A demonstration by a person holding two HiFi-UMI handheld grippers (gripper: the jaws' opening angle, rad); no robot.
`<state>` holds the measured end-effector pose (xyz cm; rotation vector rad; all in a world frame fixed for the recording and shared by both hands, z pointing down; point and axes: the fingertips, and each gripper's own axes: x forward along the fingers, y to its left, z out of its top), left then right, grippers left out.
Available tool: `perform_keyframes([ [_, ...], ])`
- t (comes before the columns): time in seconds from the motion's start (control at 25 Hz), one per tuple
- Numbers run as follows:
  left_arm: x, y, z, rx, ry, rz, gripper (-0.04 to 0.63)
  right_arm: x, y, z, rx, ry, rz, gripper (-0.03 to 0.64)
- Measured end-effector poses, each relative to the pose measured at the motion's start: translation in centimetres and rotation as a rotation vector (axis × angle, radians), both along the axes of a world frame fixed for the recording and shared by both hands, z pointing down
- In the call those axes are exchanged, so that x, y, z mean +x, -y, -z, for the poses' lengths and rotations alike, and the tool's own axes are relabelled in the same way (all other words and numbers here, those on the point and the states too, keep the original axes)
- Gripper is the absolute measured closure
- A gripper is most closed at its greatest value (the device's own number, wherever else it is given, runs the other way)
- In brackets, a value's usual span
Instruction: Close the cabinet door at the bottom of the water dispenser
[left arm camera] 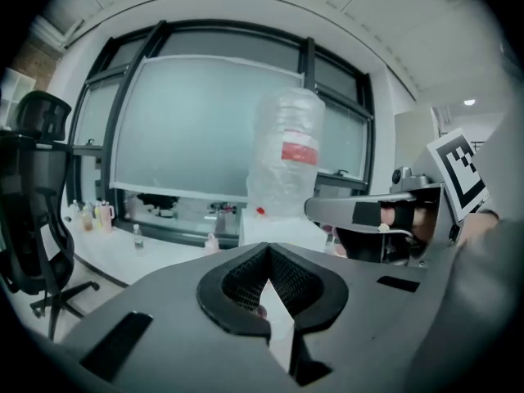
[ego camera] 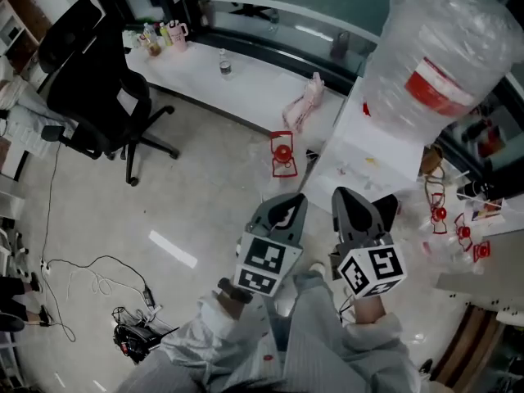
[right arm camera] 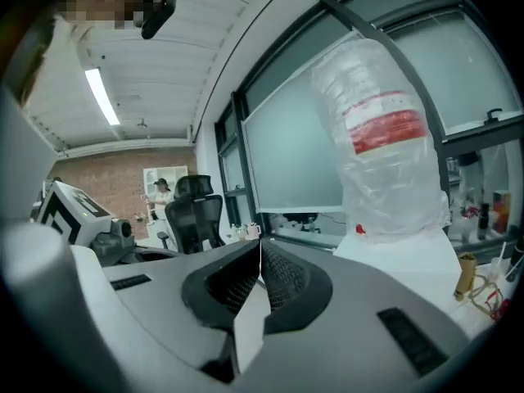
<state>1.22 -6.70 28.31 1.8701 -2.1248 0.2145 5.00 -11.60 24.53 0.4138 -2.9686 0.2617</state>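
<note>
Now L gripper (ego camera: 286,205) & R gripper (ego camera: 354,196): jaws pressed together (empty), water dispenser (ego camera: 354,133) ahead, not touching.

Colours only: boxy wht water dispenser (ego camera: 360,150); clear crinkly plastic bottle (ego camera: 442,23) w/ red label (ego camera: 438,88). Left gripper (ego camera: 288,205) & right gripper (ego camera: 354,201) both mid-grey, inner jaw faces blk w/ fine ribbing; marker cubes (ego camera: 264,262) wht w/ blk square patterns. Blk mesh office chair (ego camera: 98,97), wht counter (ego camera: 246,80), pink soft item (ego camera: 304,103), red wire-frame lantern (ego camera: 282,154), pale grey glossy floor (ego camera: 188,195), blk cable (ego camera: 90,281). Sleeves (ego camera: 221,334) lt grey.
</note>
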Motion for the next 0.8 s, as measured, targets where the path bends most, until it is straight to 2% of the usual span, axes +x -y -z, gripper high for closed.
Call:
perform_keyframes([
  [0.24,3.1,0.2,5.3,0.070,0.079,-0.052,0.585,2.2,-1.1,4.3,0.025,0.053,0.029,0.603],
  [0.4,3.6,0.1,7.5,0.098,0.133,-0.069,0.585,3.1,-1.7,6.4,0.031,0.095,0.034,0.603],
  [0.6,3.5,-0.5,10.1,0.167,0.112,-0.065,0.586,3.3,-1.9,7.8,0.040,0.113,0.050,0.603],
  [0.8,2.9,-0.7,11.2,0.197,0.100,-0.053,0.586,2.6,-1.9,7.9,0.039,0.098,0.065,0.603],
])
